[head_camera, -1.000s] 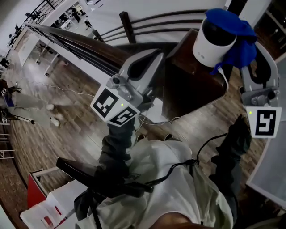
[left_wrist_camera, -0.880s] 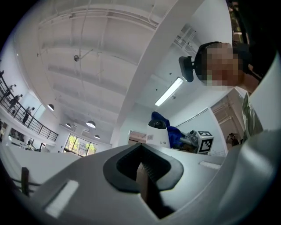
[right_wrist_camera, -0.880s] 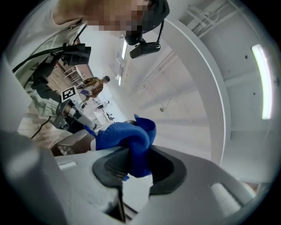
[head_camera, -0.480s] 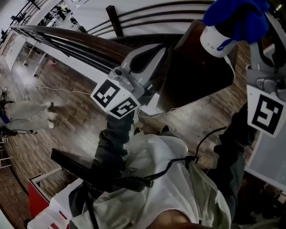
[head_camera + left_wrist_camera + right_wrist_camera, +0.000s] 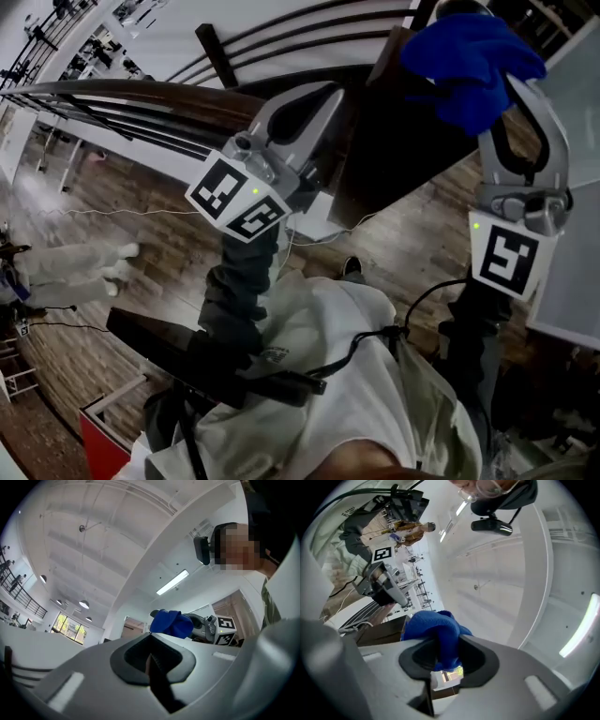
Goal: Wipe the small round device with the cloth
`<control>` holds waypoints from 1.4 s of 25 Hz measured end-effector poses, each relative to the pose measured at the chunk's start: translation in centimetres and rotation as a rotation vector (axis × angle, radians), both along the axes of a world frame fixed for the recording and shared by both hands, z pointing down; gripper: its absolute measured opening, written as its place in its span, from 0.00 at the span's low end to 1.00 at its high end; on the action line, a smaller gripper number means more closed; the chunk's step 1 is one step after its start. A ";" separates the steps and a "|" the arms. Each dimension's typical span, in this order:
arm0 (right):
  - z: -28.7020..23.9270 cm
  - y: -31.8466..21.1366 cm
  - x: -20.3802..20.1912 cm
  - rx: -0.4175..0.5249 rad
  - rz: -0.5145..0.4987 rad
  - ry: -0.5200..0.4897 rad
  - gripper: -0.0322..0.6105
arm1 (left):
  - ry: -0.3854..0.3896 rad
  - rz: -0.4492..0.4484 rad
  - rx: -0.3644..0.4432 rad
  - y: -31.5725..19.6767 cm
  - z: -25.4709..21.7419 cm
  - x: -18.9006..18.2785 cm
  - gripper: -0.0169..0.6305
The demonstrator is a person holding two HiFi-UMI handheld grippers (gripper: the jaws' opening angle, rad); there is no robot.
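Note:
My right gripper (image 5: 502, 89) is shut on a bunched blue cloth (image 5: 469, 61) at the top right of the head view, over the dark brown stand (image 5: 398, 155). The small round white device does not show now; the cloth lies where it was. In the right gripper view the cloth (image 5: 429, 627) is pinched between the jaws of the right gripper (image 5: 440, 656). My left gripper (image 5: 323, 98) hangs in mid-air left of the stand, shut and holding nothing. The left gripper view shows its closed jaws (image 5: 150, 656) and the cloth (image 5: 171, 623) beyond them.
Dark curved rails (image 5: 281, 37) run along the top behind the stand. A white cable (image 5: 328, 234) trails over the wood floor (image 5: 141, 234) below it. A red box (image 5: 103, 431) sits at the bottom left and a pale panel (image 5: 572, 272) at the right edge.
The right gripper has carried the blue cloth over the white device, which showed under the cloth before and is now covered. The left gripper has barely moved.

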State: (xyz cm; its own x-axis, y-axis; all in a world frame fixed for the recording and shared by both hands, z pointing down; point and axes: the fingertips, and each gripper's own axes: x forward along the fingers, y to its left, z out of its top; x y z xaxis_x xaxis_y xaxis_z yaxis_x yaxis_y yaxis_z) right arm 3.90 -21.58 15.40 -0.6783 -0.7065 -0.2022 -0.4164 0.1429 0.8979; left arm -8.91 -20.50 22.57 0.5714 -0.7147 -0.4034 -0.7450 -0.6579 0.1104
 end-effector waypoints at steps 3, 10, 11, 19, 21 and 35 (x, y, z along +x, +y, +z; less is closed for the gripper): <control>-1.8 0.9 -0.8 0.058 0.016 0.055 0.21 | 0.008 0.029 0.000 0.6 -0.3 0.2 0.03; -6.8 -1.8 -1.8 0.100 0.092 0.013 0.21 | 0.015 0.053 0.004 0.7 -0.8 0.7 0.03; -5.9 -2.3 -1.9 0.091 0.107 0.007 0.21 | 0.013 0.055 0.003 0.3 -0.6 0.6 0.03; 0.1 0.5 -1.0 -0.014 0.137 -0.014 0.21 | -0.061 0.045 0.077 2.0 -2.9 1.0 0.03; 1.5 0.9 -1.0 -0.038 0.125 0.013 0.21 | -0.083 0.043 0.100 2.0 -4.0 1.6 0.03; -2.9 -1.6 2.8 -0.052 0.186 -0.167 0.21 | -0.072 0.073 0.108 2.1 -4.8 3.5 0.03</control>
State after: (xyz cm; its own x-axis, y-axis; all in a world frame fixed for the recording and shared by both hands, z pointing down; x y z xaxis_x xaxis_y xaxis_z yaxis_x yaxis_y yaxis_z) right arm 6.69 -23.18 12.47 -0.4957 -0.8286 -0.2602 -0.5815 0.0941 0.8081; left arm -5.40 -18.45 17.77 0.6508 -0.6245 -0.4318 -0.6978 -0.7161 -0.0162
